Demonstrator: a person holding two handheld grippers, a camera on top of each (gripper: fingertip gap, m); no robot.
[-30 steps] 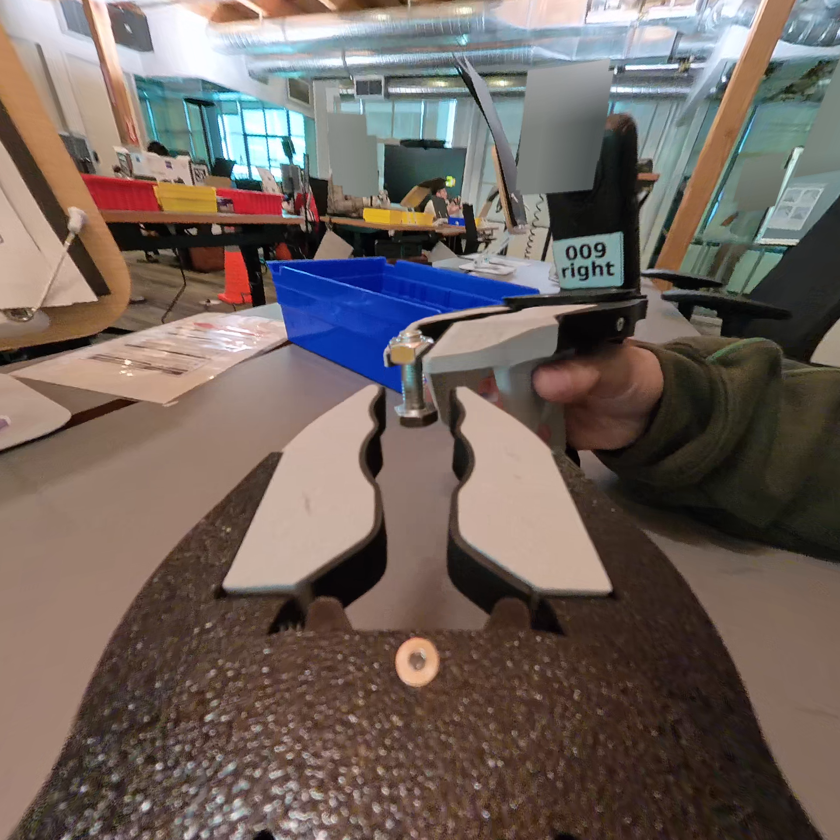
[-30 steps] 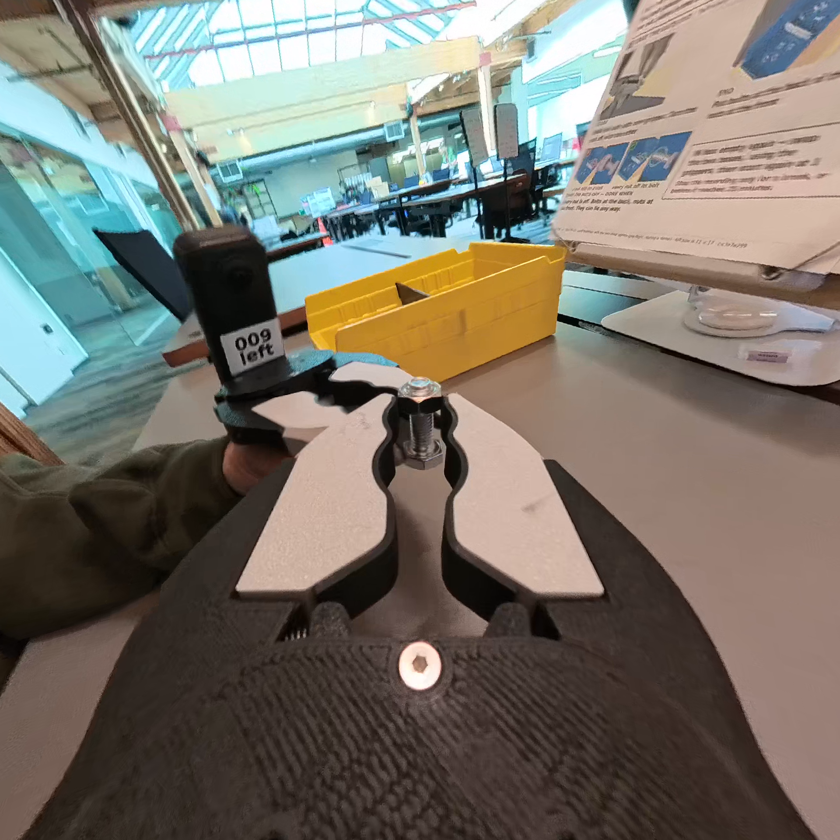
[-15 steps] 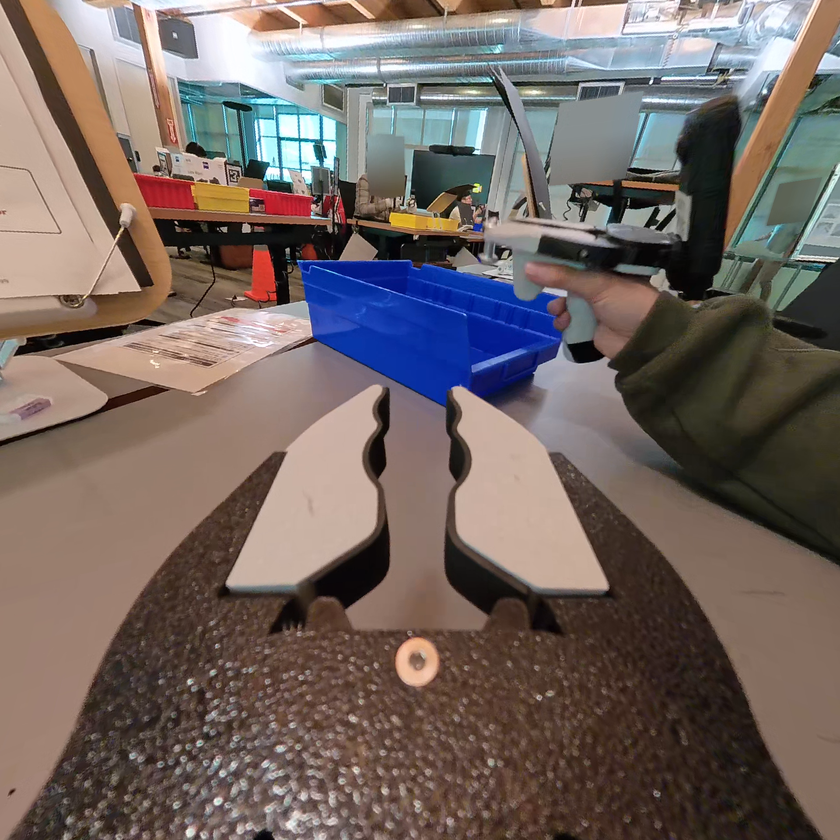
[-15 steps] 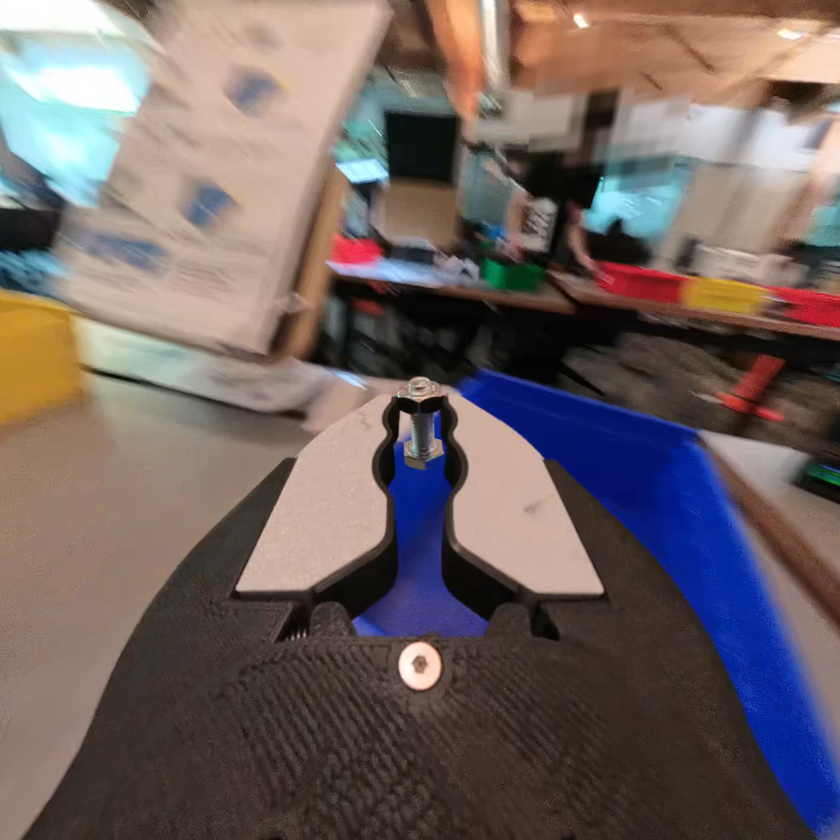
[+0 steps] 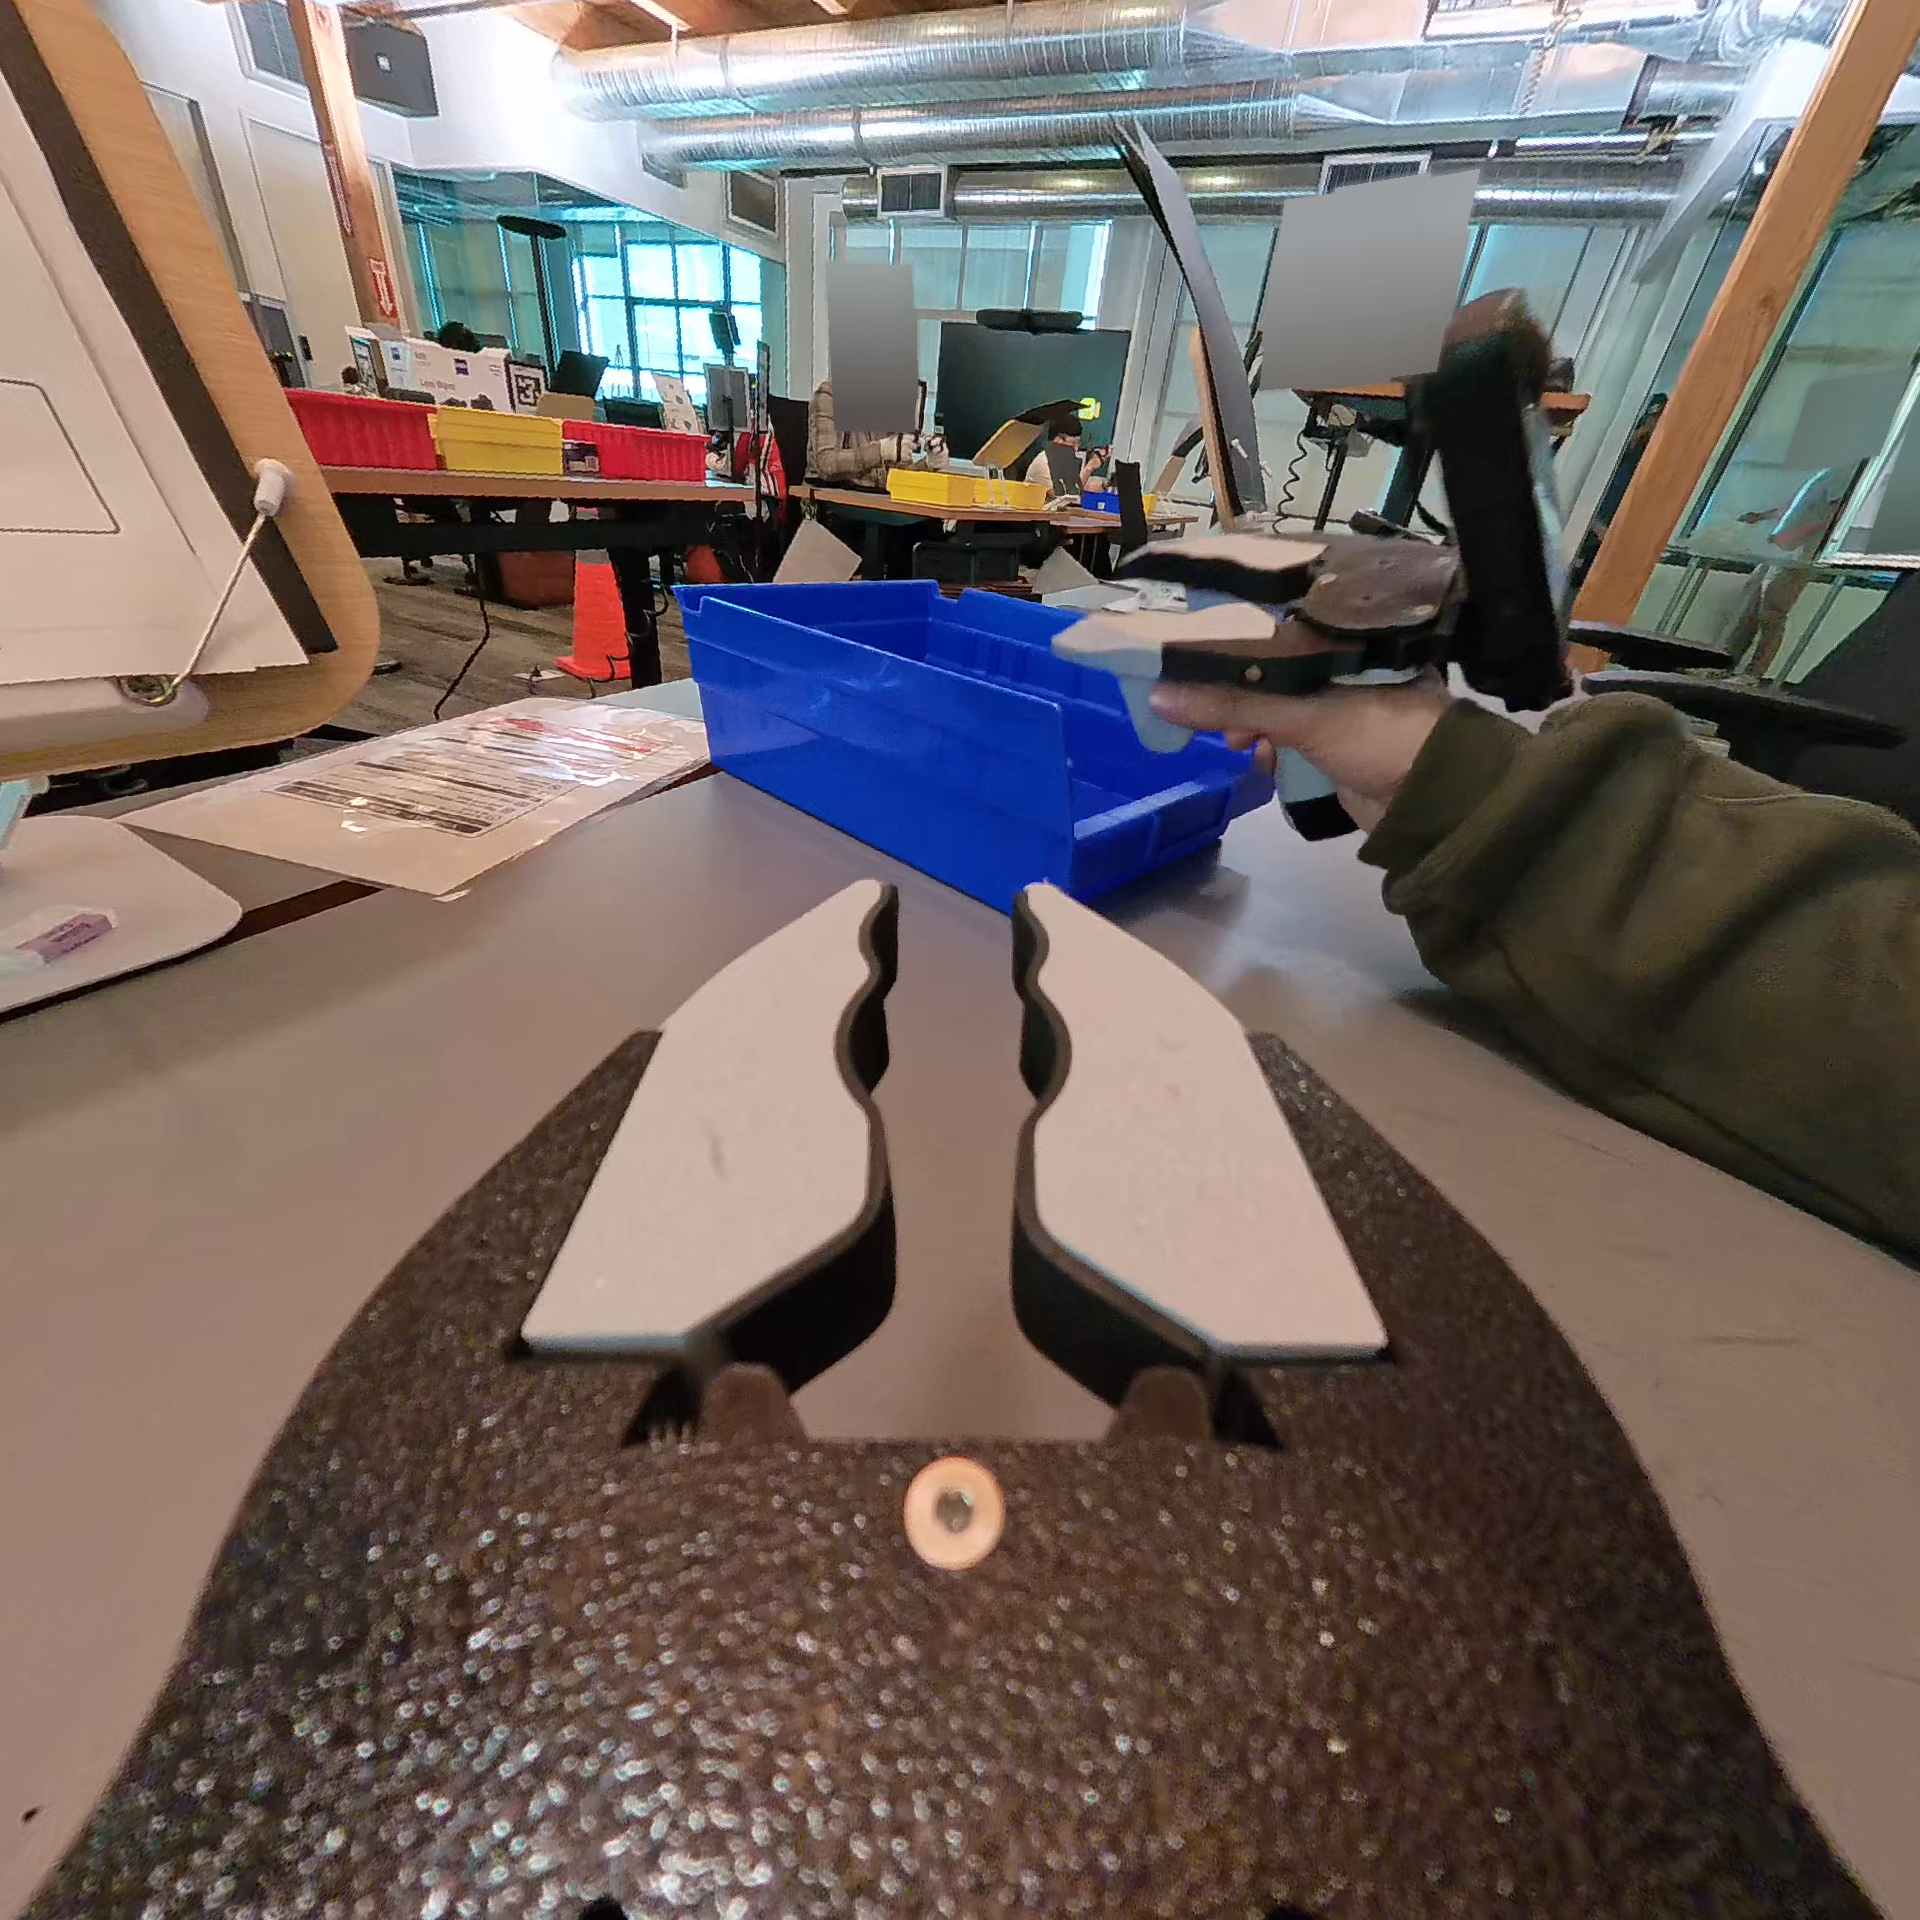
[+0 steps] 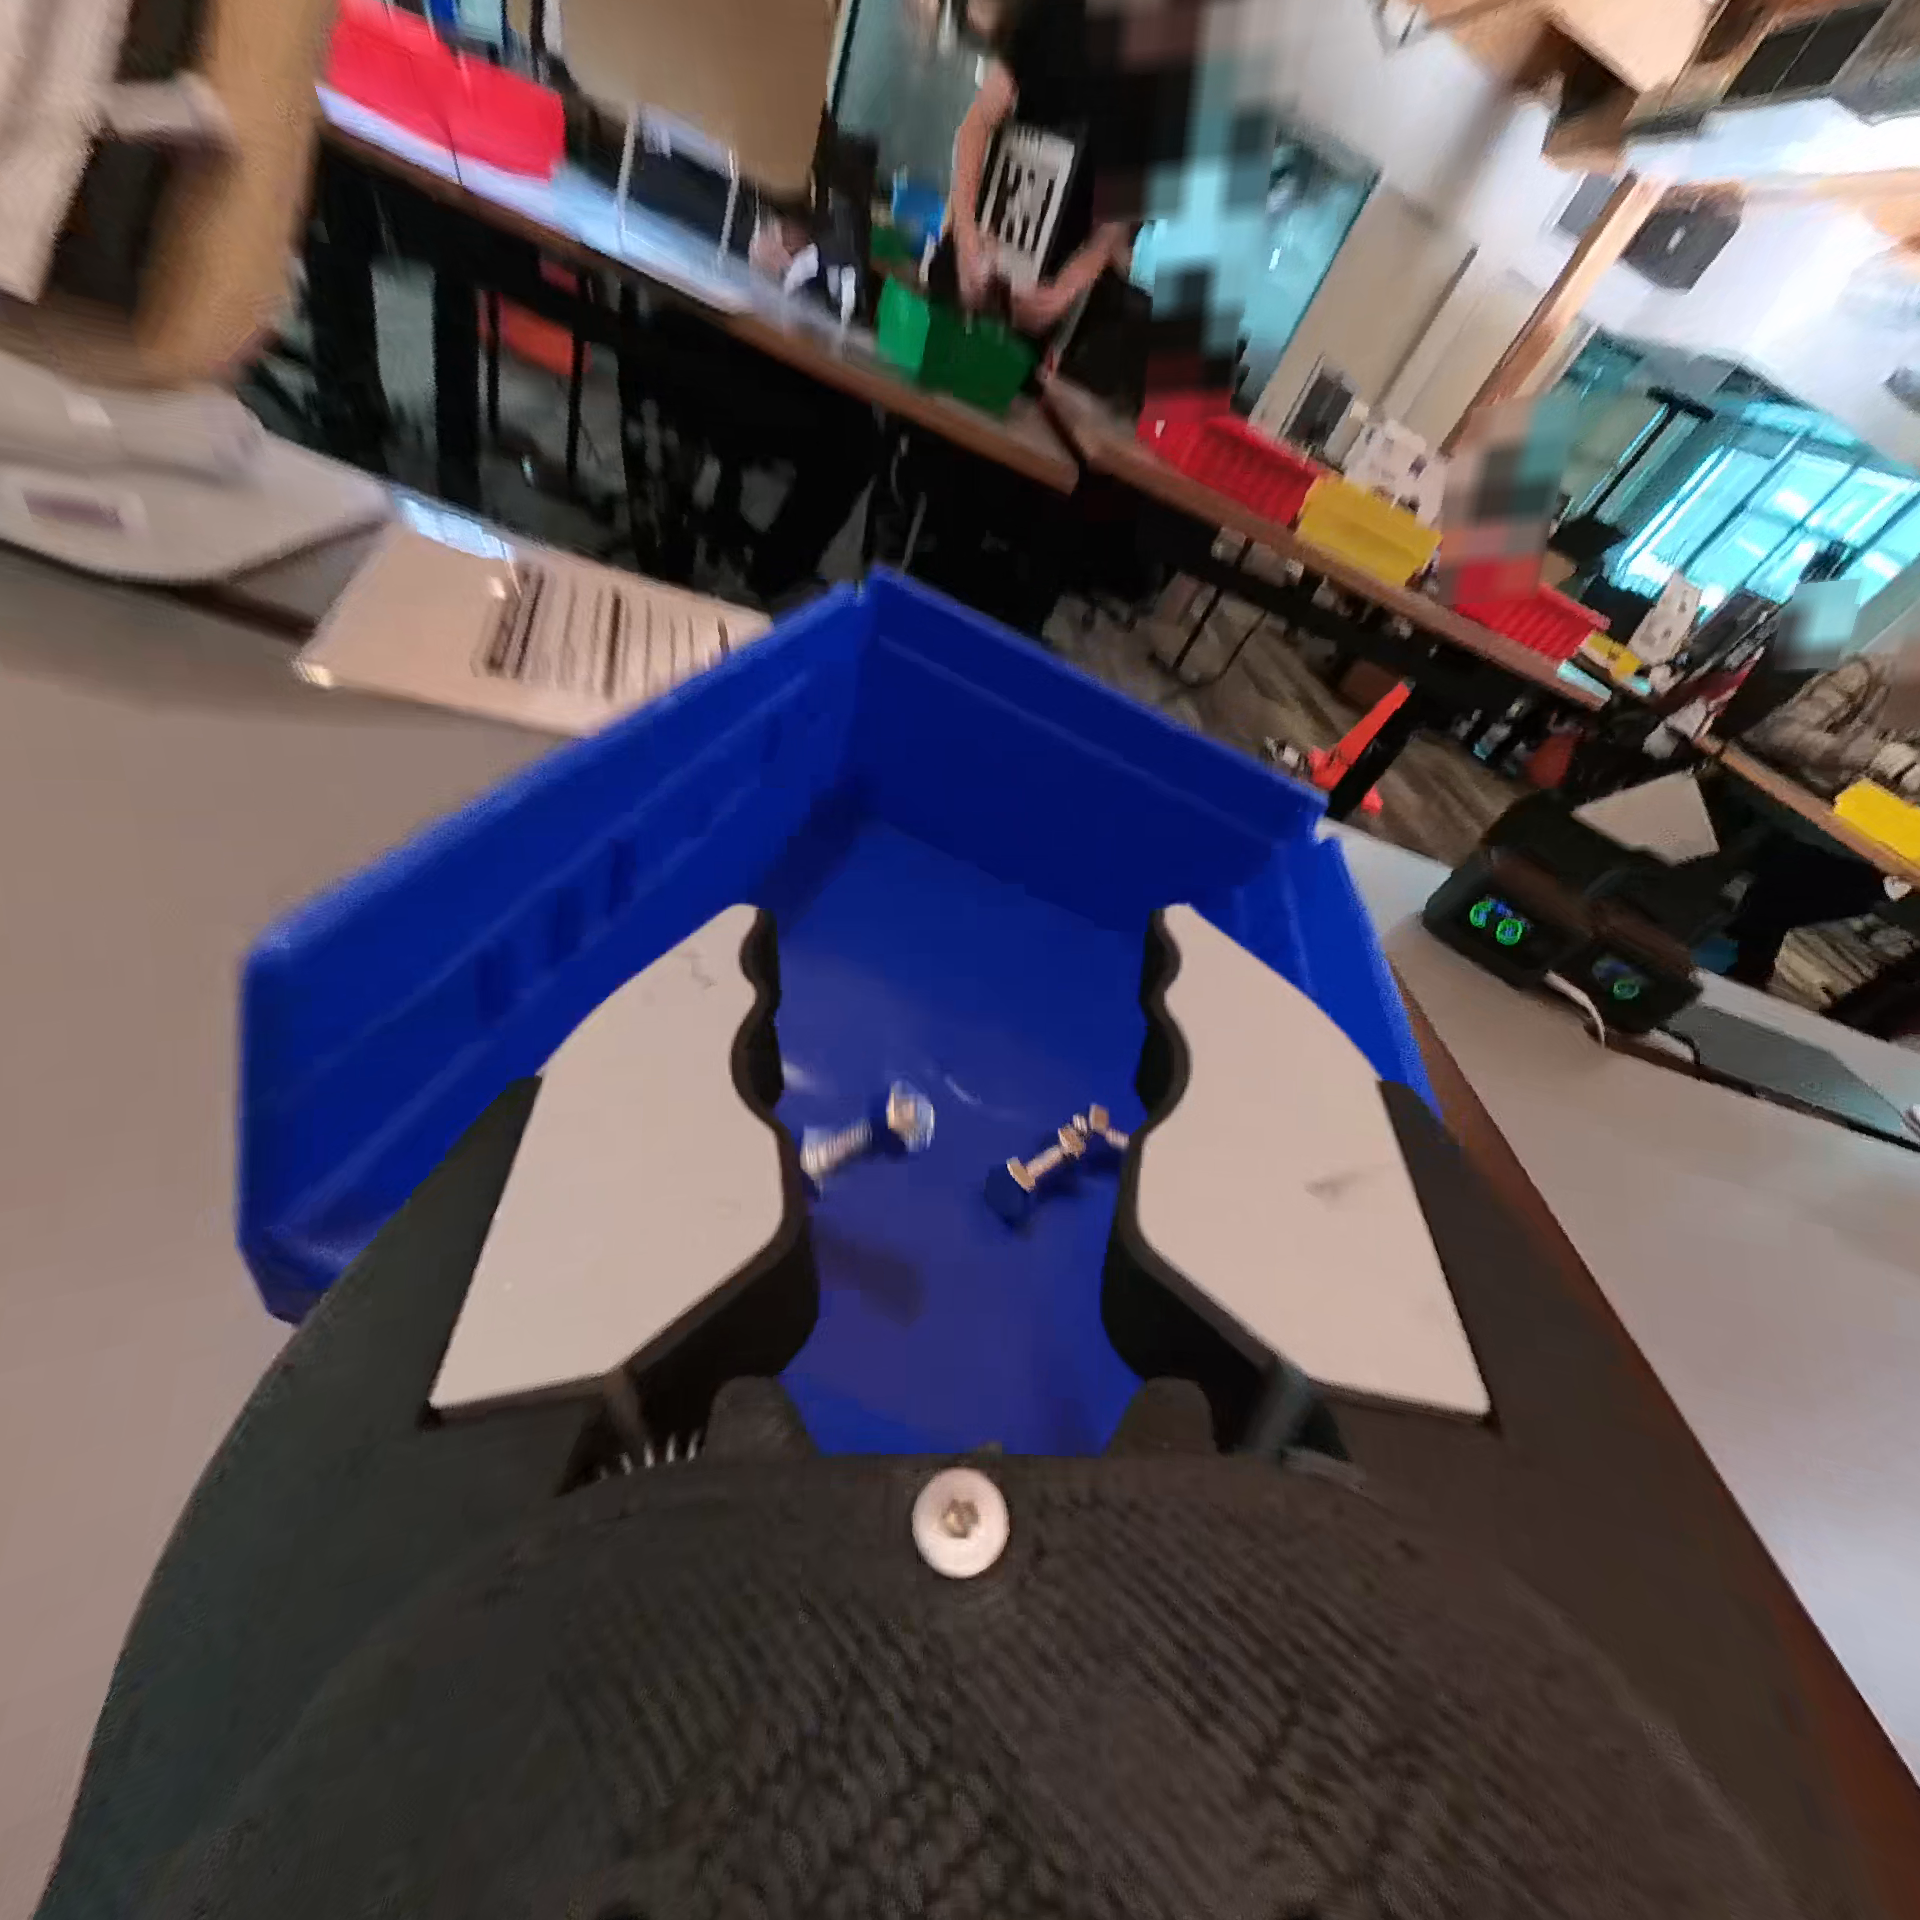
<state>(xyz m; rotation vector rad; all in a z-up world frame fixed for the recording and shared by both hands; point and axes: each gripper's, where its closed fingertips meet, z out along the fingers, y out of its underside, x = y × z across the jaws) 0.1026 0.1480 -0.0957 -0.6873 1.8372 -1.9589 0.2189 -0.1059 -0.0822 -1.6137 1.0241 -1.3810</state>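
In the left wrist view, the upper left of the frame holds a wood-edged board with white sheets clipped to it; below and right of it a clear plastic sleeve of printed paper lies flat on the grey table top. At the lower centre my left gripper hangs low over that table with its pale fingers a narrow gap apart and nothing between them. Just beyond its tips stands the open blue plastic bin. At the upper right of the frame my right gripper is held over the bin's near right end by my hand in an olive green sleeve. In the right wrist view, which is motion-blurred, the same sleeve of paper sits at the left and the blue bin fills the centre. My right gripper is spread wide and empty, tilted down into the bin. Seen through the gap, two silver bolts with nuts lie on the blue floor: a silver bolt to the left and a second silver bolt to its right, close together but apart. A small black device with green lights sits on the table at the right edge.
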